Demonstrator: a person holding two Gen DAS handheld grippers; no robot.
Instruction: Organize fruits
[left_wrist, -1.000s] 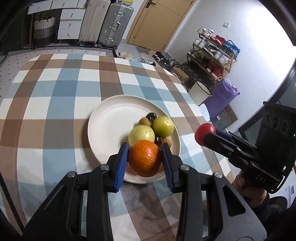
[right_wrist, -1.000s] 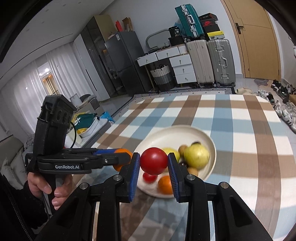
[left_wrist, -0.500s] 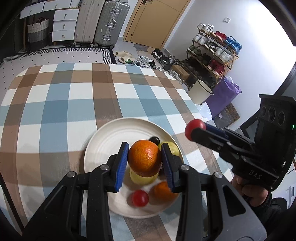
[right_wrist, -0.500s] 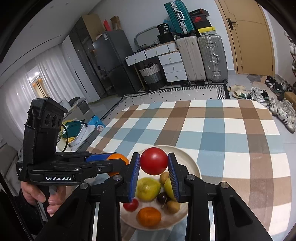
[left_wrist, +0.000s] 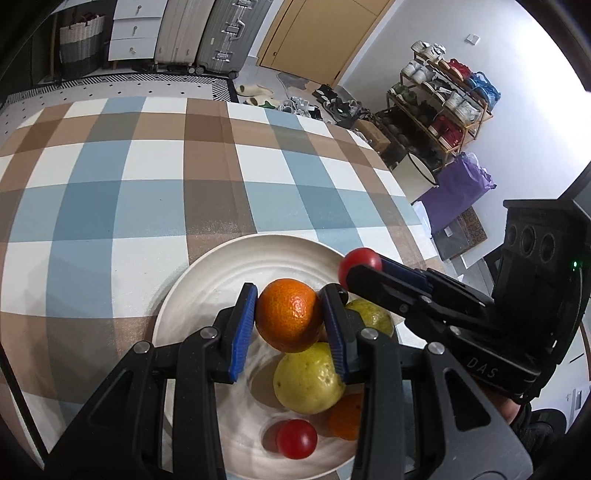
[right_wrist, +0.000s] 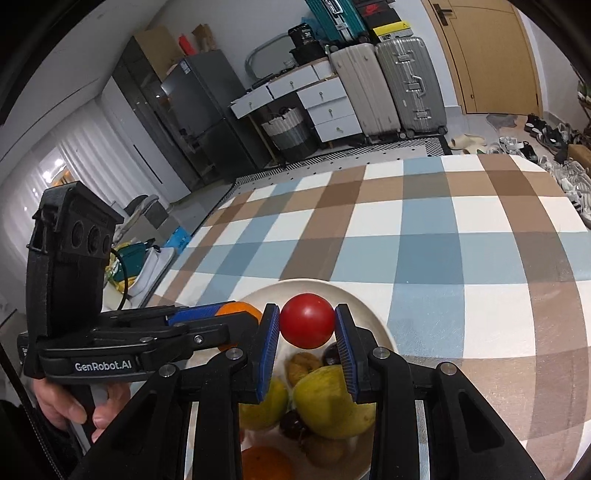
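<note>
— Two fruits are in your grip. Your left hand-held gripper (left_wrist: 290, 320) pinches an orange (left_wrist: 289, 319) between its blue pads, held above the white plate (left_wrist: 207, 291).

— And my right?

— Your right hand-held gripper (right_wrist: 306, 326) is clamped on a red tomato (right_wrist: 307, 325), also over the plate, near its far rim. From the left wrist view that tomato shows at the tip of the right gripper, just beside the orange.

— What lies under them?

— Below sit two yellow-green fruits (left_wrist: 309, 377), a second orange (left_wrist: 345, 416), a small red tomato (left_wrist: 296, 438) and a few small brown and dark fruits (right_wrist: 303, 365). That plate rests on your checked surface (left_wrist: 147, 199).
</note>
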